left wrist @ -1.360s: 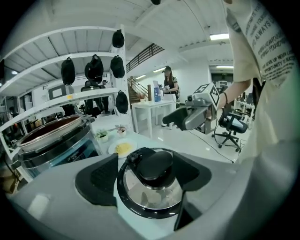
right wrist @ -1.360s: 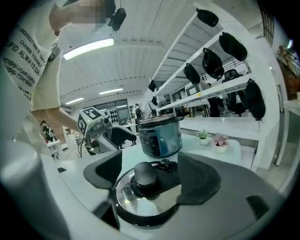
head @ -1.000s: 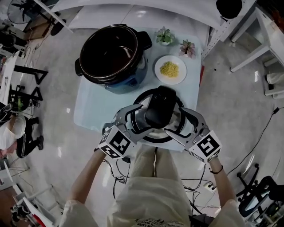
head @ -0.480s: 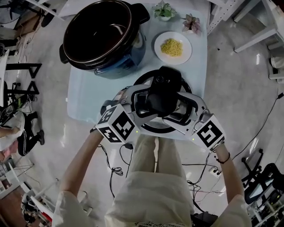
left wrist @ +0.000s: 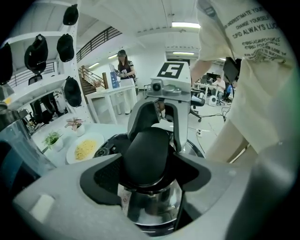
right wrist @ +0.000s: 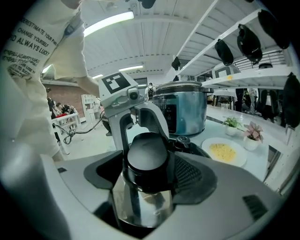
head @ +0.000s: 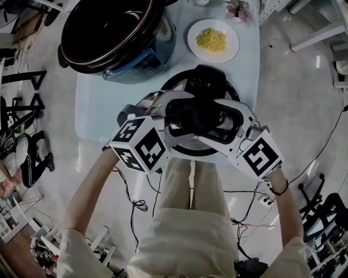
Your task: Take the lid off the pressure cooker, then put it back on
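Left gripper: Where the black handle (head: 198,115) rises from the lid, the left gripper (head: 176,117) has its fingers clamped on it from the left side.
Right gripper: The right gripper (head: 220,124) faces it, fingers closed on the same handle from the right.
Lid: The lid (head: 175,82), round with a dark rim and a steel centre, sits level over the table's near edge, straight in front of the person. Whether it touches the table cannot be told.
Table: The table (head: 95,111) is pale blue.
Plate: A white plate (head: 213,39) of yellow food lies just beyond the lid, to the right.
Pressure cooker: The pressure cooker (head: 109,38) stands open at the far left, its dark inner pot exposed, apart from the lid.
Plant: A small potted plant (head: 237,10) stands at the far edge.
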`<state>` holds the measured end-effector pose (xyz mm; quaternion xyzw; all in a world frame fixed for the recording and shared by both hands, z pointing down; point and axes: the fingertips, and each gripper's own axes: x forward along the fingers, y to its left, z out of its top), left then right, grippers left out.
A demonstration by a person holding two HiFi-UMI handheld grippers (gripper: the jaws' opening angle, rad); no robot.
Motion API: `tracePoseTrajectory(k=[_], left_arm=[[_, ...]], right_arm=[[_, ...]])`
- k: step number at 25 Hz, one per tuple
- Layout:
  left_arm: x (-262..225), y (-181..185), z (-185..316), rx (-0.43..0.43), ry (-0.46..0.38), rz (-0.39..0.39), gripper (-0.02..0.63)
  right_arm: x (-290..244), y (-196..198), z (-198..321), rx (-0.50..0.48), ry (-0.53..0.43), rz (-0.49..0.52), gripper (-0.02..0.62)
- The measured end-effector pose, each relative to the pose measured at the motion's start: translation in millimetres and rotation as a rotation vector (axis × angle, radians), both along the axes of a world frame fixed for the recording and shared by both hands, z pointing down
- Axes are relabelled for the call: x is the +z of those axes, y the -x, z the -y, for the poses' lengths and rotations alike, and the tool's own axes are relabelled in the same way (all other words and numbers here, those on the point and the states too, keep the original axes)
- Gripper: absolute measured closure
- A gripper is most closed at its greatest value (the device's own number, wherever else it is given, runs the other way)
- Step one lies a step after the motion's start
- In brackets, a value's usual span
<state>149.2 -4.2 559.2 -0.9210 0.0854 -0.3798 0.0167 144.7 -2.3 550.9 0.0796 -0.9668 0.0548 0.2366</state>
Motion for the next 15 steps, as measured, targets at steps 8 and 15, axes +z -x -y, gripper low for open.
tracePoseTrajectory(k=[8, 15], left_arm=[[-0.7, -0.5, 1.3, 0.014, 0.031, -0.034, 0.282], [-0.7, -0.9, 3.2, -0.004, 0.031, -0.04, 0.297]], right_arm=[[2.1, -1.0, -2.0, -0.05, -0.02, -0.032, 0.322], [3.5, 0.2, -1.7, -0.058, 0.01, -0.046, 0.324]])
